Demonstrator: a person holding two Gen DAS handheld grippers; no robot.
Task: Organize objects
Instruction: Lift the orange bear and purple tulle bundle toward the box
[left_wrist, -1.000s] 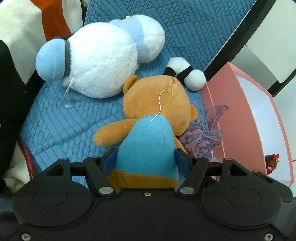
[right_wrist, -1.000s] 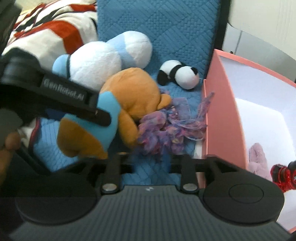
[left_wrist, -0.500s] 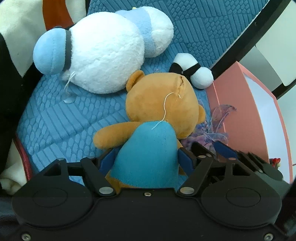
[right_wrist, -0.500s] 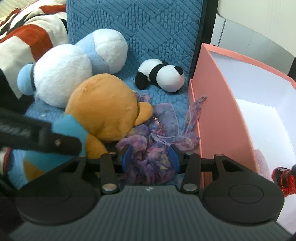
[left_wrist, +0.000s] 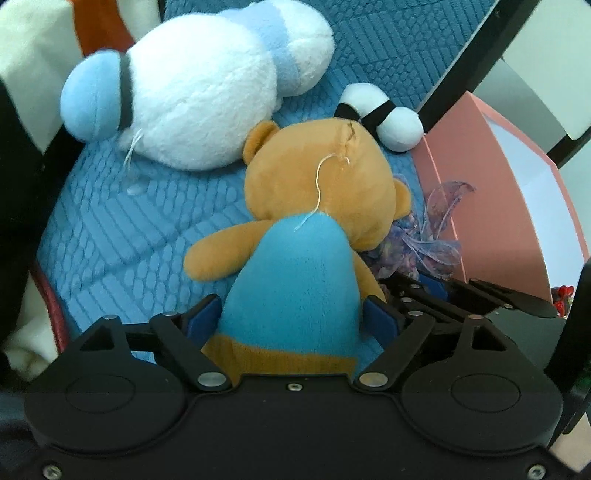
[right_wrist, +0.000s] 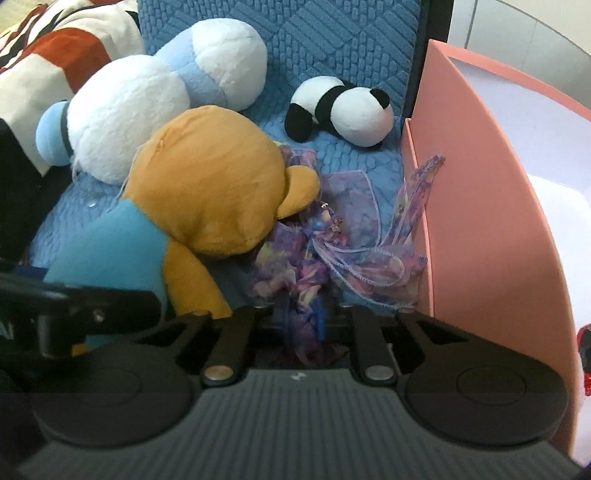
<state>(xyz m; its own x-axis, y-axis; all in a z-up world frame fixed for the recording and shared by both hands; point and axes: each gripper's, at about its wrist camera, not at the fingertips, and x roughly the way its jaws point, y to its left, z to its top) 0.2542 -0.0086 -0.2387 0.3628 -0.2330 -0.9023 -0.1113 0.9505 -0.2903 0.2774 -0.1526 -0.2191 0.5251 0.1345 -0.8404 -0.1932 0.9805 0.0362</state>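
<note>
An orange teddy bear (left_wrist: 317, 192) in a blue shirt lies face down on the blue quilted cushion (left_wrist: 129, 229). My left gripper (left_wrist: 293, 317) straddles its blue body; the jaws are opening and the pads stand just beside the plush. To the bear's right, a purple sheer ribbon fabric (right_wrist: 351, 229) lies bunched against the pink box (right_wrist: 480, 184). My right gripper (right_wrist: 303, 325) is closing and its pads pinch the near end of that fabric. In the left wrist view the right gripper (left_wrist: 424, 291) shows as black links beside the bear.
A big white and light-blue plush (left_wrist: 199, 99) lies behind the bear, and a small panda (right_wrist: 351, 110) lies near the box corner. A striped blanket (right_wrist: 55, 62) is at the left. The box holds a small red thing (right_wrist: 583, 350).
My left jaws have spread wider around the bear's body. My right gripper has come down and forward onto the purple fabric, and its jaws have closed on it.
</note>
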